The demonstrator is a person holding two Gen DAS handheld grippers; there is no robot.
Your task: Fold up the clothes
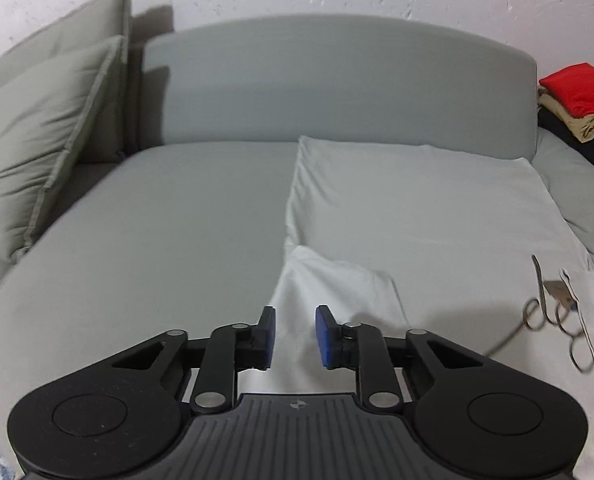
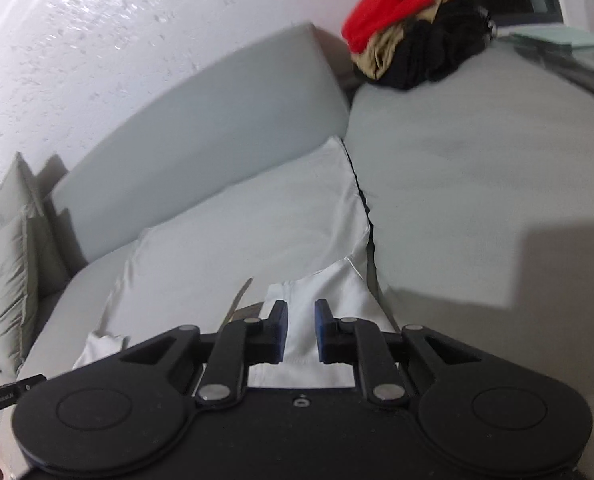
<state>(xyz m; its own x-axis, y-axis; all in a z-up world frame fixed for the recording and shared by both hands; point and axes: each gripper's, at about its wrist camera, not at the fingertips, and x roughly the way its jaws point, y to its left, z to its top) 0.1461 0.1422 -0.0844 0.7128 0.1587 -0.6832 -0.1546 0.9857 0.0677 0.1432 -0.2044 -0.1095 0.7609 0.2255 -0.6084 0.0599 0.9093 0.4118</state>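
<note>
the white t-shirt (image 1: 417,208) lies spread flat on the grey sofa seat (image 1: 157,220), filling the centre and right of the left wrist view — laid out smooth, most likely so that its edges can be picked up and folded over cleanly. the left gripper (image 1: 295,334) sits at the bottom centre over the shirt's near left part, where a sleeve is already turned in; its blue pads stand a little apart with cloth seen in the gap, and whether they pinch it i cannot tell. the right gripper (image 2: 300,330), bottom centre of its own view, hangs over the shirt's near right edge with a strip of white fabric between narrowly parted jaws; a grip is likely but not plain.

the left view alone shows the printed script and neck label at the lower right. the right view alone shows the dark seam between the seat cushions under the shirt's right edge, and the whole pile of red, tan and black clothes (image 2: 409,28) at upper right — probably waiting their turn. two grey pillows (image 1: 45,128) lean at the left.
</note>
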